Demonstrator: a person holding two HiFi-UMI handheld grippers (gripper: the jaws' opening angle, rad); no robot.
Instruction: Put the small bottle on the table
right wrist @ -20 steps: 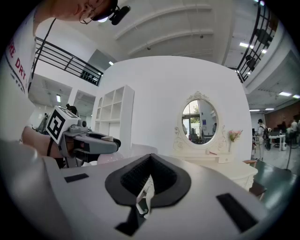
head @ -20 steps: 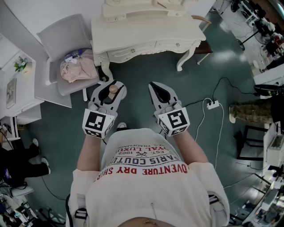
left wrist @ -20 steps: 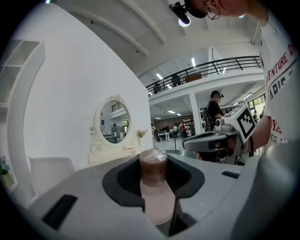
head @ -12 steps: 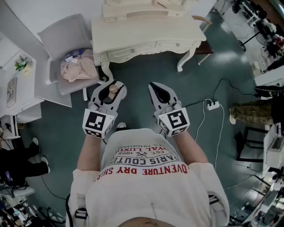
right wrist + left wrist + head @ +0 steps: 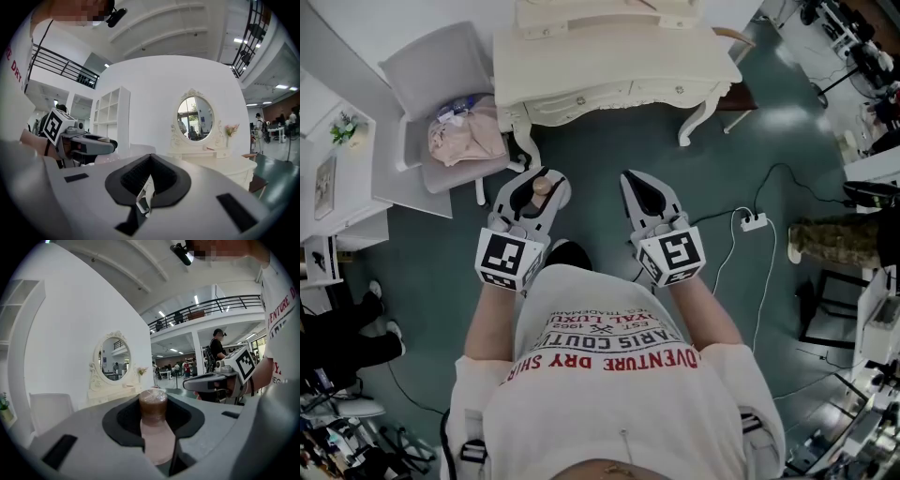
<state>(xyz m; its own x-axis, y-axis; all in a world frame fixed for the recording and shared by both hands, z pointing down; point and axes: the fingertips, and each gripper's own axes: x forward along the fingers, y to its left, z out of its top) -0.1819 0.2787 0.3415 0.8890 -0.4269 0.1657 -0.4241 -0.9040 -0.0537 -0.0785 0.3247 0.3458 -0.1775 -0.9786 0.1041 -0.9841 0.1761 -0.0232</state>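
1. The head view shows both tools side by side in front of the person's white shirt [image 5: 609, 375], over the teal floor [image 5: 600, 141]. Both are short of the front edge of the cream dressing table [image 5: 609, 66].
2. The left tool [image 5: 539, 180] grips the small bottle [image 5: 541, 187]. In the head view only the bottle's round tan cap shows, seen from above between the jaws.
3. The left gripper view shows more. The left tool [image 5: 153, 405] has its pads pressed on the small bottle's [image 5: 153, 430] pale pink body, and the brown cap stands clear above them.
4. The bottle's long axis runs vertically, across the jaws. The cap points up and the base is sunk out of sight between the jaws.
5. The right tool [image 5: 636, 184] is empty. In the right gripper view the right tool [image 5: 149, 159] has its jaw tips together, with nothing between the dark ribbed pads.
6. At the table's left end stands a grey chair [image 5: 441, 75] with pink cloth [image 5: 467, 142] on its seat, seen only in the head view.
7. Only the gripper views show the oval mirror [image 5: 195, 117] standing at the table's back edge.
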